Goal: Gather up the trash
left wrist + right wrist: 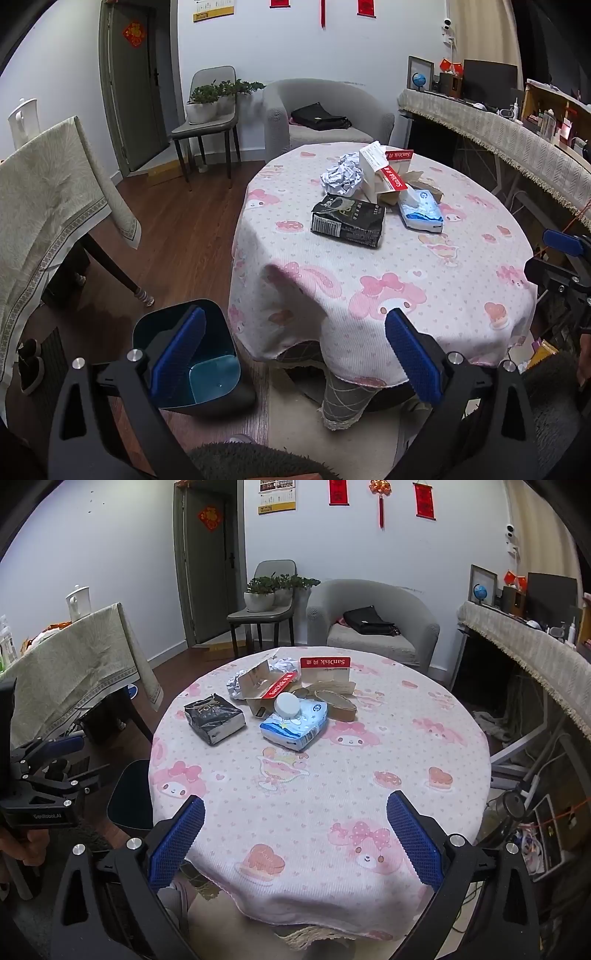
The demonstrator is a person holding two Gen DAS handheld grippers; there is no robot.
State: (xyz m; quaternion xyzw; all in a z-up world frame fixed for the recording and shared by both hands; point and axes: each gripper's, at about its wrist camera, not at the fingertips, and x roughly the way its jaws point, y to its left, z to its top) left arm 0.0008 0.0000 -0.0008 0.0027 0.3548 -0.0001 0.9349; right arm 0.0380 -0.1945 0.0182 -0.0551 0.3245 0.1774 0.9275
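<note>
both wide apart, left gripper (295, 350) jaws empty, right gripper (295, 830) jaws empty, touching nothing

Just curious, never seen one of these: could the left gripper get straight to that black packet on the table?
Probably yes. The left gripper is open and empty, and the black packet lies nearest that side, with only bare tablecloth before it.

trash pile (280, 701) on table (406, 775); bin (195, 354) left
</note>
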